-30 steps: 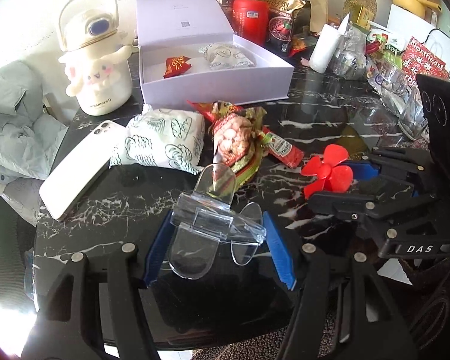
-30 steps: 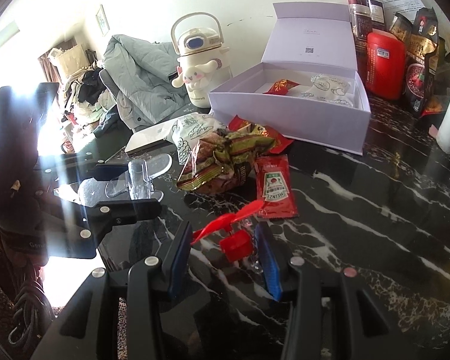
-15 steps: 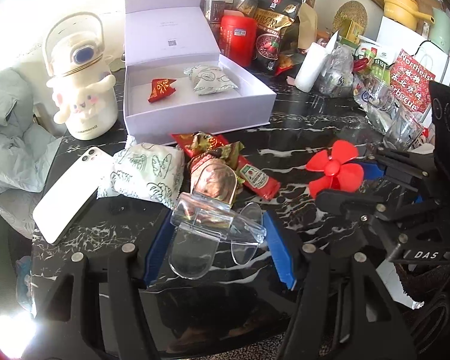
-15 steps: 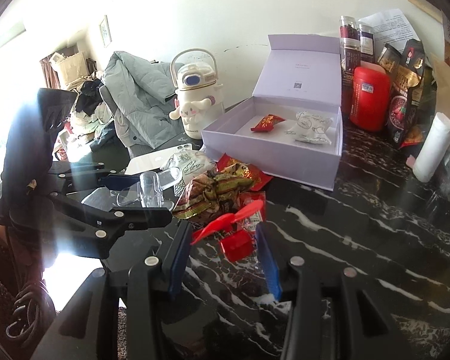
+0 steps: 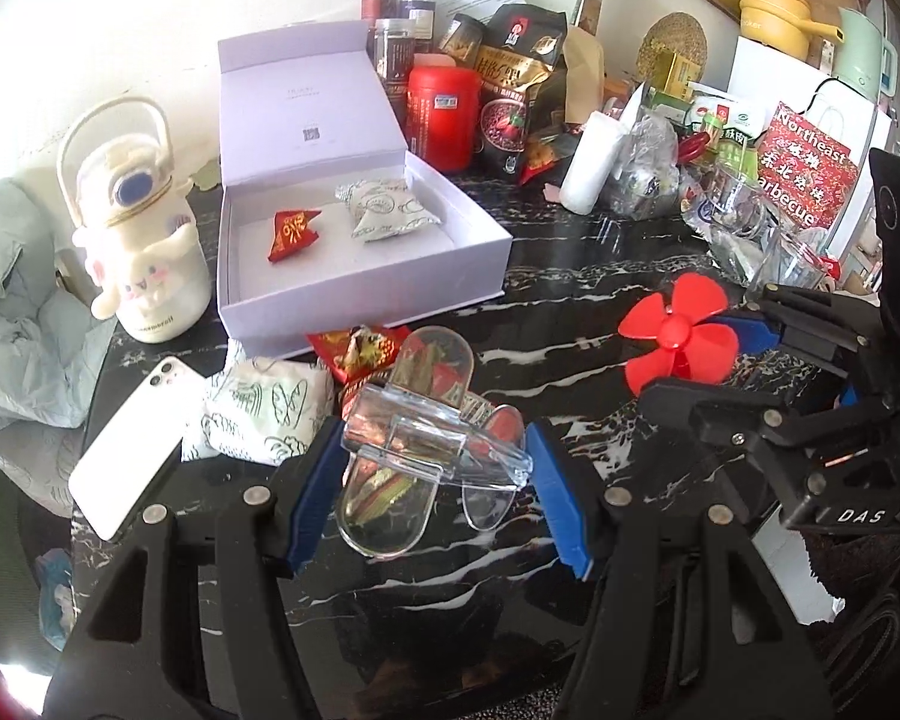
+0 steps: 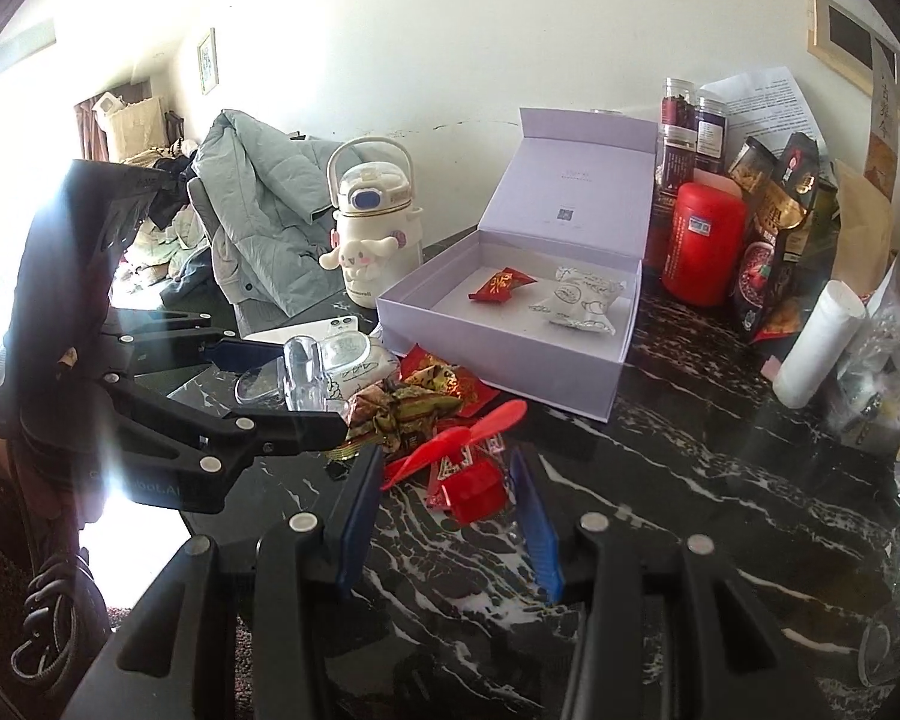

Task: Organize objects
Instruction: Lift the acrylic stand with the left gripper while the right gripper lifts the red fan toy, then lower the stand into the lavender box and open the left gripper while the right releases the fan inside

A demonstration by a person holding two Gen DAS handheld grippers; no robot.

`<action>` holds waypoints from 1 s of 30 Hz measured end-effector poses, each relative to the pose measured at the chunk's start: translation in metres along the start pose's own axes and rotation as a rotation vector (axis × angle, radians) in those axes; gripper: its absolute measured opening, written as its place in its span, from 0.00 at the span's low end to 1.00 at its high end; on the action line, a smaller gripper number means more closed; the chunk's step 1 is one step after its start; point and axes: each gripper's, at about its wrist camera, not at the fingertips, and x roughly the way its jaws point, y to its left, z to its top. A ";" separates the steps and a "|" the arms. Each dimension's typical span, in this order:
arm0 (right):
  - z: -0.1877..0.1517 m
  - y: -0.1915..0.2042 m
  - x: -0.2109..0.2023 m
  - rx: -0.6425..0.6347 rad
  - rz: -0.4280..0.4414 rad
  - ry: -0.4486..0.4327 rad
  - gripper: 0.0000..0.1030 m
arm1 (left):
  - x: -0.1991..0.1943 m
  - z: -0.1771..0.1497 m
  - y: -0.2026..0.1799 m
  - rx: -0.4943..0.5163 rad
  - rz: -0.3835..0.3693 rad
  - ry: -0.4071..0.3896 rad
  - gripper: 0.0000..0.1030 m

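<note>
Snacks: two sit in the lilac box [image 5: 354, 276]; left gripper [image 5: 432, 468] clamps a clear clip [image 5: 414, 444], right gripper [image 6: 447, 492] a red fan [image 6: 462, 450], wrappers [image 5: 360, 348] wait on the desk.

The glossy tabletop [image 5: 600, 324] is black marble veined with white, and on it stands an open pale lilac cardboard box [image 5: 354, 294] holding a red sweet wrapper with gold print [image 5: 291, 231] and a white pouch with green line drawings [image 5: 390, 213]. A clear plastic clip [image 5: 426, 450] sits between the left tool's [image 5: 435, 483] blue pads, and a bright red plastic fan [image 5: 681, 339] between the right tool's [image 6: 447, 495] blue pads. Nearby are a cream cartoon-dog flask with a navy button [image 5: 141, 246], a white phone [image 5: 129, 450] and a red canister [image 5: 444, 108].
</note>
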 end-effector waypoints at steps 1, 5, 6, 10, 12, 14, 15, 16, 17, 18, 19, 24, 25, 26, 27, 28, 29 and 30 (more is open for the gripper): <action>0.002 -0.001 -0.001 -0.003 -0.004 -0.002 0.43 | -0.001 0.003 -0.001 0.005 0.002 -0.004 0.58; 0.011 -0.005 -0.004 -0.014 -0.008 -0.007 0.43 | -0.001 0.015 -0.004 0.018 0.001 -0.016 0.58; 0.013 -0.006 -0.004 -0.016 -0.010 -0.008 0.43 | 0.000 0.018 -0.004 0.021 -0.002 -0.017 0.58; 0.022 -0.012 -0.003 -0.017 -0.014 -0.014 0.43 | 0.004 0.030 -0.003 0.029 -0.004 -0.019 0.58; 0.027 -0.014 0.000 -0.016 -0.015 -0.012 0.43 | 0.005 0.036 -0.002 0.039 -0.008 -0.021 0.58; 0.033 -0.016 0.002 -0.016 -0.013 -0.015 0.43 | 0.006 0.042 0.000 0.044 -0.012 -0.030 0.58; 0.036 -0.017 0.003 -0.018 -0.012 -0.018 0.43 | 0.006 0.046 0.002 0.049 -0.008 -0.035 0.58; 0.039 -0.018 0.004 -0.022 -0.012 -0.021 0.43 | 0.006 0.049 0.003 0.052 -0.007 -0.038 0.58; 0.043 -0.019 0.005 -0.025 -0.012 -0.026 0.43 | 0.006 0.052 0.004 0.055 -0.009 -0.040 0.58; 0.046 -0.019 0.006 -0.029 -0.013 -0.030 0.43 | 0.007 0.055 0.005 0.058 -0.008 -0.042 0.58; 0.049 -0.020 0.007 -0.034 -0.014 -0.034 0.43 | 0.007 0.058 0.006 0.062 -0.005 -0.043 0.58; 0.067 -0.023 0.014 -0.046 0.002 -0.044 0.43 | 0.009 0.071 0.014 0.063 0.009 -0.050 0.58; 0.070 -0.023 0.016 -0.049 0.004 -0.045 0.43 | 0.010 0.073 0.016 0.060 0.009 -0.050 0.58; 0.073 -0.024 0.019 -0.052 0.005 -0.045 0.43 | 0.011 0.076 0.018 0.056 0.011 -0.051 0.58; 0.076 -0.025 0.021 -0.054 0.006 -0.046 0.43 | 0.012 0.078 0.021 0.053 0.016 -0.051 0.58; 0.078 -0.025 0.023 -0.056 0.008 -0.048 0.43 | 0.013 0.081 0.023 0.050 0.021 -0.051 0.58; 0.082 -0.027 0.025 -0.057 0.011 -0.049 0.43 | 0.014 0.083 0.026 0.047 0.024 -0.052 0.58; 0.084 -0.028 0.028 -0.057 0.013 -0.048 0.43 | 0.016 0.085 0.028 0.045 0.026 -0.052 0.58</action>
